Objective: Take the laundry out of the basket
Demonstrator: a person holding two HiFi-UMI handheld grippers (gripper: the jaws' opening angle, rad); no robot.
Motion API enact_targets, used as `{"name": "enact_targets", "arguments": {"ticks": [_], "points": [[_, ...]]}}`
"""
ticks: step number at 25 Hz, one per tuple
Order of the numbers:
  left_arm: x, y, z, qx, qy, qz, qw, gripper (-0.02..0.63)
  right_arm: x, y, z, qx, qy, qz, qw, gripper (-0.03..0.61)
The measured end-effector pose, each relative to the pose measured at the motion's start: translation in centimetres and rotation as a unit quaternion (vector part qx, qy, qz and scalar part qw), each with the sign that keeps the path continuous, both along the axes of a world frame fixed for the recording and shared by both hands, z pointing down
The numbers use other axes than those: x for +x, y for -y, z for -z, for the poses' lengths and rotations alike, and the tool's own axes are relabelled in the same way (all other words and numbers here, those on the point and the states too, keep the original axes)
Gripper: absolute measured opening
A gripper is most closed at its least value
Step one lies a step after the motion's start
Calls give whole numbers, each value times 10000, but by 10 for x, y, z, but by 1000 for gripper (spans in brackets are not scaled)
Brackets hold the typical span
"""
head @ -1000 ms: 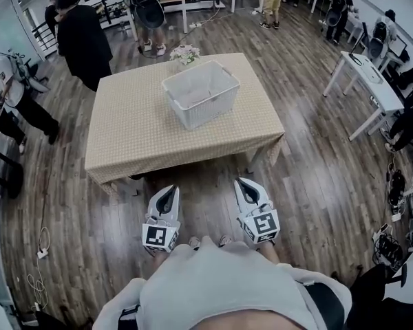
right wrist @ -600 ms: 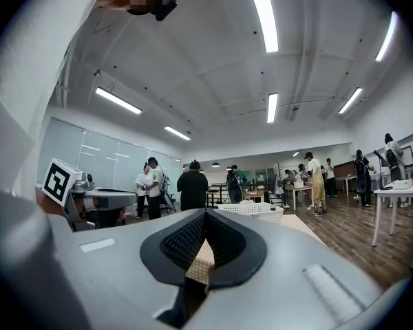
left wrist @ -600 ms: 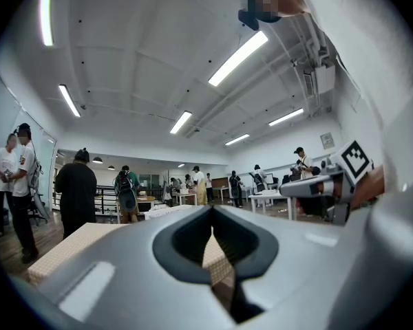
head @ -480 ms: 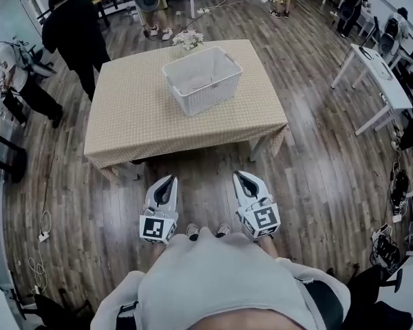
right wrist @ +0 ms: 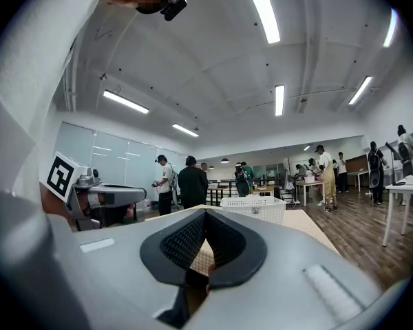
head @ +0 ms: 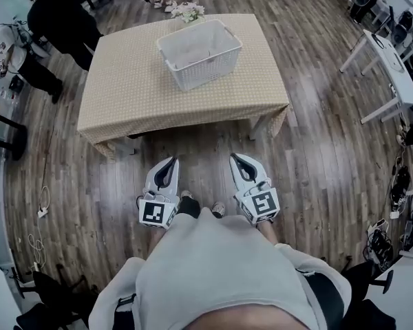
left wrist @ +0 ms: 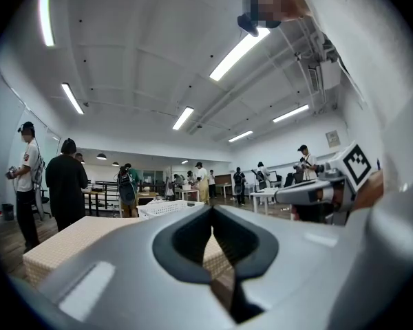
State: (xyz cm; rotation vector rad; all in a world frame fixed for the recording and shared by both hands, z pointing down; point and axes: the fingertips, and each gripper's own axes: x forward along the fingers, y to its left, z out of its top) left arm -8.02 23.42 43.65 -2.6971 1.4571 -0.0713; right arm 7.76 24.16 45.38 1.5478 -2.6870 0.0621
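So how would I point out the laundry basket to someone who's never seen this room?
Find the table with the beige checked cloth in the middle of the wooden floor. On its far half stands the basket: white, rectangular, open-topped, with lattice walls. Its only neighbour there is a small bunch of flowers at the far edge.
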Motion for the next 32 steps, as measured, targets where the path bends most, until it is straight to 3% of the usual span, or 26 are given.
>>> {"name": "enact_targets", "arguments": {"ticks": [16,23,32], "points": [[28,101,-11,43,-112,-170,9998,11,28,93,-9,-5,-64,-153,9999,-2],[16,202,-32,-95,-225,-301,9992,11,11,188,-29,-173,-194,-218,9994,-2],[-26,358,9,195,-231,-395,9988,11,-27,347,15,173,-265,-314,9990,-2]]}}
